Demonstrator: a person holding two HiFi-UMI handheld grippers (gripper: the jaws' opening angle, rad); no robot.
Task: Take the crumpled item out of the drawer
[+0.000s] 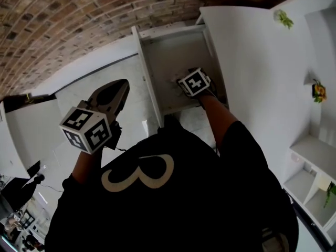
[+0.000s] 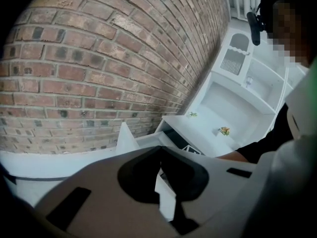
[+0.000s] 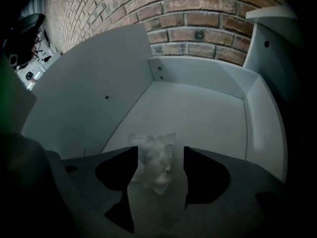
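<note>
The white drawer (image 1: 150, 75) stands pulled open, and a crumpled white wad of paper (image 3: 154, 163) lies on its floor (image 3: 198, 110) near the front. My right gripper (image 3: 158, 151) reaches down into the drawer, open, with one jaw on each side of the wad and a narrow gap still showing on the right. In the head view its marker cube covers most of the wad (image 1: 174, 79). My left gripper (image 1: 122, 84) hangs outside, left of the drawer over the floor. Its jaws (image 2: 159, 150) are shut with nothing in them.
A brick wall (image 1: 79, 14) runs behind the drawer. The white cabinet top (image 1: 252, 62) lies to its right, with small plants (image 1: 318, 91) on shelves beyond. The drawer's side walls (image 3: 89, 98) stand close around my right gripper. Pale floor (image 1: 126, 114) lies at left.
</note>
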